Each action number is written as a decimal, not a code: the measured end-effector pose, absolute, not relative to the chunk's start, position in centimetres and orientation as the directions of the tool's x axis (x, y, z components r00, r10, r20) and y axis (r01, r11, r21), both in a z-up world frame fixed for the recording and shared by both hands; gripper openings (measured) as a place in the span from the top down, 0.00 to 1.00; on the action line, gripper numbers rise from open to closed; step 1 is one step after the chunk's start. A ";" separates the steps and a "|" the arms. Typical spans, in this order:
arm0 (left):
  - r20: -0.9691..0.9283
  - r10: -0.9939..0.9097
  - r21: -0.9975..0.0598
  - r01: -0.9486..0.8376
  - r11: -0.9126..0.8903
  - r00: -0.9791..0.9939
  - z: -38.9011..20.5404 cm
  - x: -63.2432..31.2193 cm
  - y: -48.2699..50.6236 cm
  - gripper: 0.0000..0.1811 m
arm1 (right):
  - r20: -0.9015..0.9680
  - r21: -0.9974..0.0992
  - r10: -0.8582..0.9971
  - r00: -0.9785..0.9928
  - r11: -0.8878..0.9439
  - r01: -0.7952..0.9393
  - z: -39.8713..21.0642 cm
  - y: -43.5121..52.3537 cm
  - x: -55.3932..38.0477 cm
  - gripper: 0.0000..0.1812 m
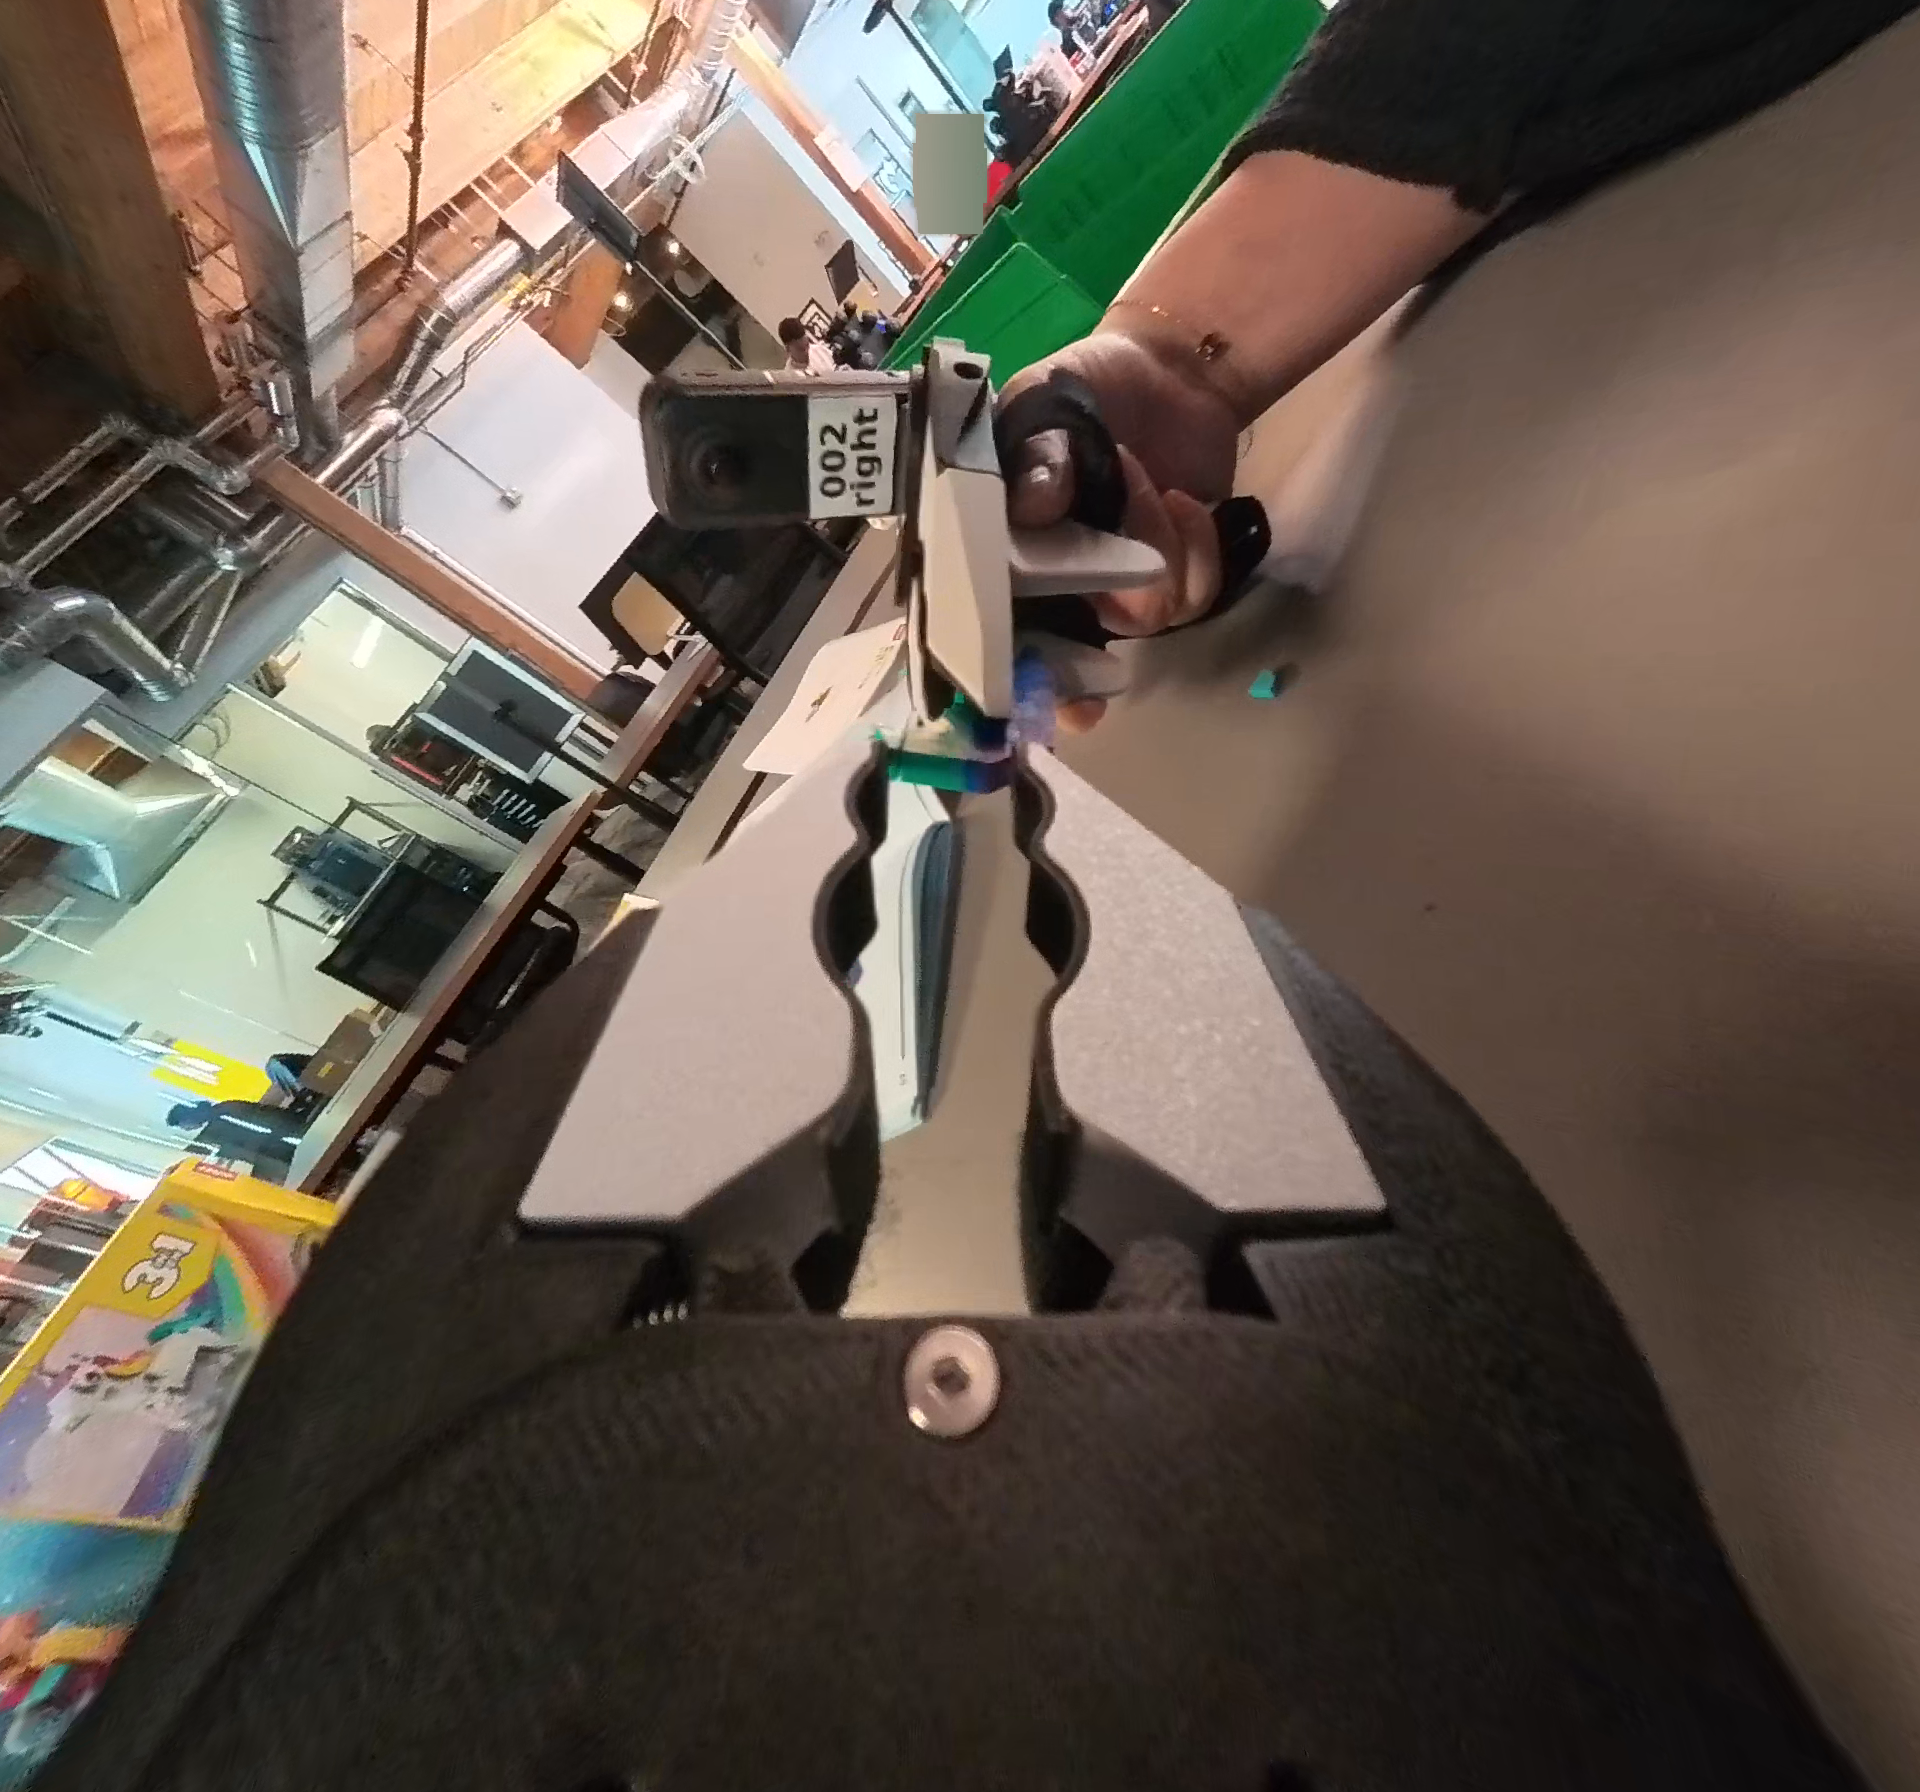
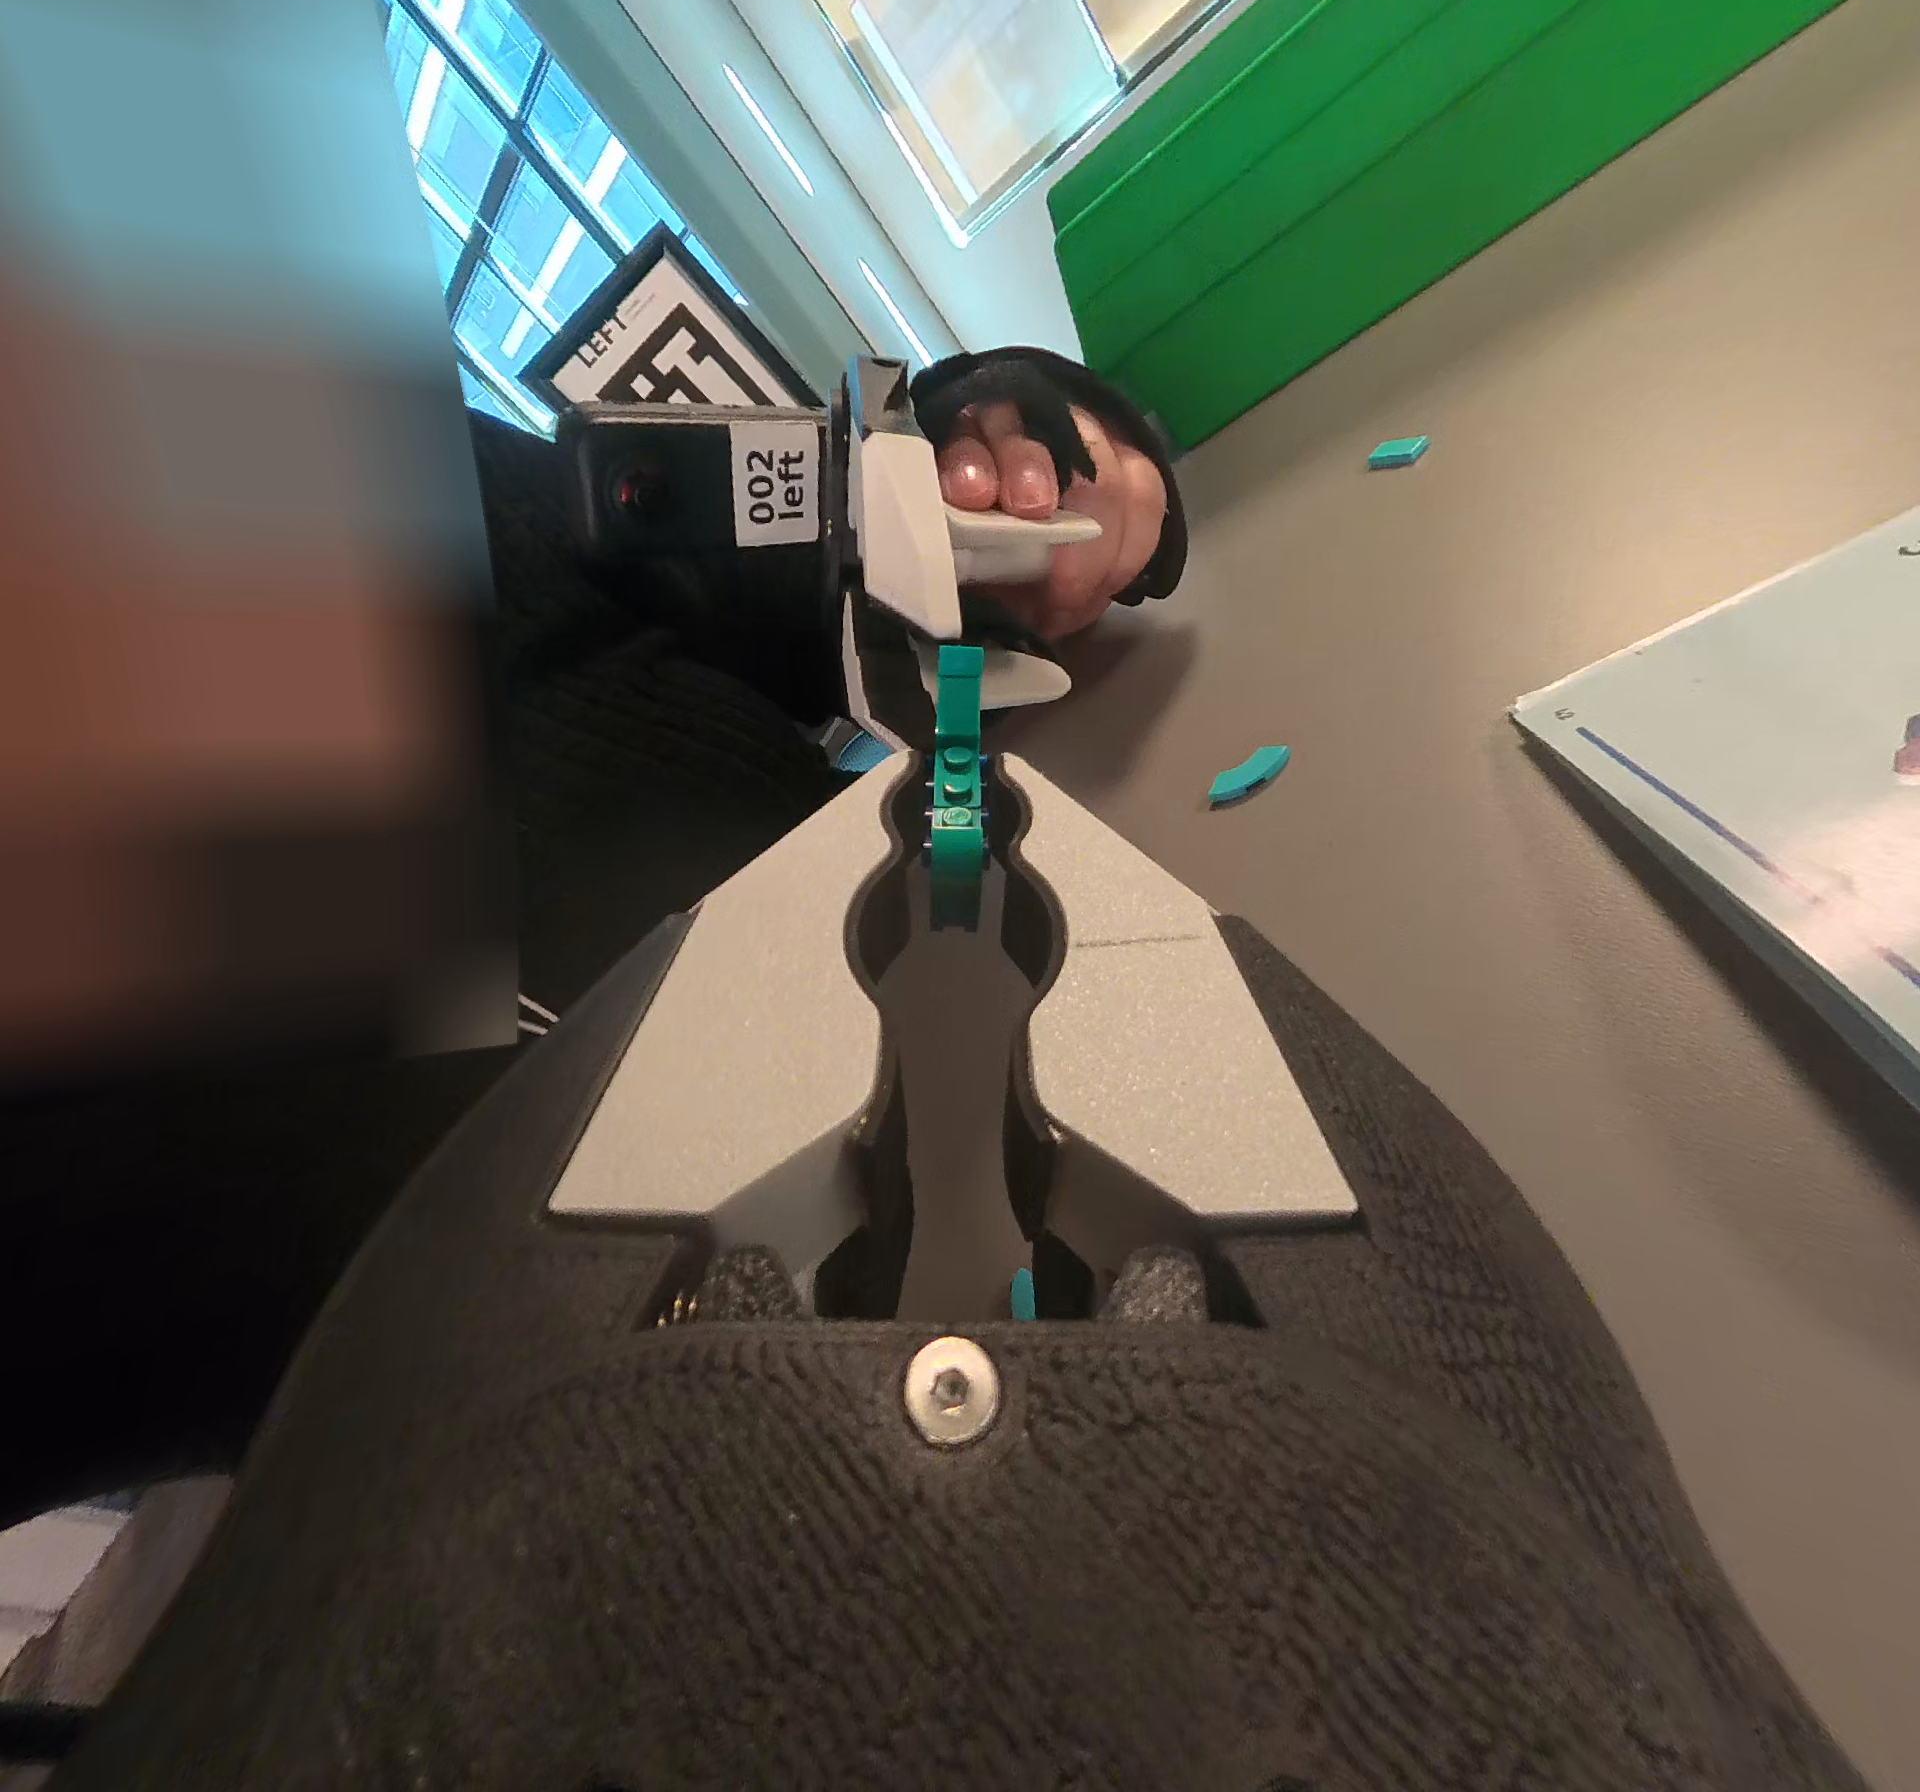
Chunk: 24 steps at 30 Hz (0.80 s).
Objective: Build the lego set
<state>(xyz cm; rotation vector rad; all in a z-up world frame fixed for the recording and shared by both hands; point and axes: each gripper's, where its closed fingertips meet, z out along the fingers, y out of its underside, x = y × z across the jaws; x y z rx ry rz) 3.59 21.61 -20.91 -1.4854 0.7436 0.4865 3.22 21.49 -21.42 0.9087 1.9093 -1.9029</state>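
Observation:
A small lego assembly of teal, blue and purple pieces (image 1: 940,771) is held in the air between both grippers. My left gripper (image 1: 951,778) is shut on one end of it. In the right wrist view the assembly (image 2: 956,807) shows as a long teal strip with studs, and my right gripper (image 2: 958,778) is shut on it near the middle. The right gripper (image 1: 977,698) faces me in the left wrist view, and the left gripper (image 2: 951,649) faces me in the right wrist view. A hand holds each gripper.
Loose teal pieces lie on the grey table (image 2: 1455,963): a flat tile (image 2: 1397,451), a curved piece (image 2: 1247,771) and one seen through the fingers (image 2: 1023,1293). An instruction booklet (image 2: 1766,786) lies at right. A green divider (image 2: 1455,132) stands behind. The lego box (image 1: 135,1347) is at left.

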 end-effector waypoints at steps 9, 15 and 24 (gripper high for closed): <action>-0.698 -0.175 -0.711 -0.702 0.047 0.695 -21.4 3.9 21.8 0.85 | -0.618 -0.781 0.205 -0.759 -0.049 0.622 -21.5 21.5 3.6 0.95; -0.692 -0.193 -0.711 -0.703 0.019 0.696 -21.4 3.8 21.8 0.86 | -0.625 -0.775 0.201 -0.754 -0.043 0.631 -21.6 21.6 3.7 0.95; -0.736 -0.171 -0.664 -0.748 -0.008 0.655 -21.6 3.5 21.8 0.89 | -0.630 -0.769 0.222 -0.744 -0.048 0.637 -21.7 21.7 3.5 0.95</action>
